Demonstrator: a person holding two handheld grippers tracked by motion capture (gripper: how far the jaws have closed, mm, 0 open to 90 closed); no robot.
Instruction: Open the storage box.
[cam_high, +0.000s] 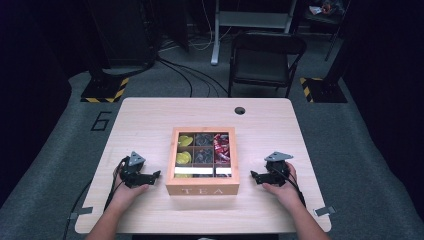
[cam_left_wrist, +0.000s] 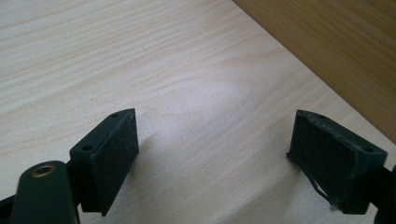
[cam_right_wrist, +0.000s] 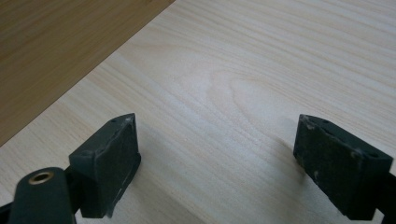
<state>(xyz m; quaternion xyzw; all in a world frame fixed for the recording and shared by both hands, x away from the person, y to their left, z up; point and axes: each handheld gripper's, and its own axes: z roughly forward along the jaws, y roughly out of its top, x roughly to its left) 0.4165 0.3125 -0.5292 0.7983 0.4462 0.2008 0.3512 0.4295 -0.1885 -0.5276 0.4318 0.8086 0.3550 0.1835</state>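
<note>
A wooden tea box (cam_high: 202, 189) marked TEA sits mid-table, lid closed with a clear window over compartments of yellow, dark and red tea bags. My left gripper (cam_high: 156, 174) rests on the table just left of the box, pointing at its side. Its jaws stand wide apart over bare wood (cam_left_wrist: 212, 135), with the box's brown wall (cam_left_wrist: 336, 51) at upper right. My right gripper (cam_high: 253, 176) lies right of the box, pointing toward it. It is open too (cam_right_wrist: 215, 140), and the box wall (cam_right_wrist: 51, 51) shows at upper left.
The light wooden table (cam_high: 145, 120) has a round cable hole (cam_high: 240, 110) at the back. Behind it stands a dark folding chair (cam_high: 265, 60). Cables trail off both grippers toward the front edge. Bare tabletop lies on both sides of the box.
</note>
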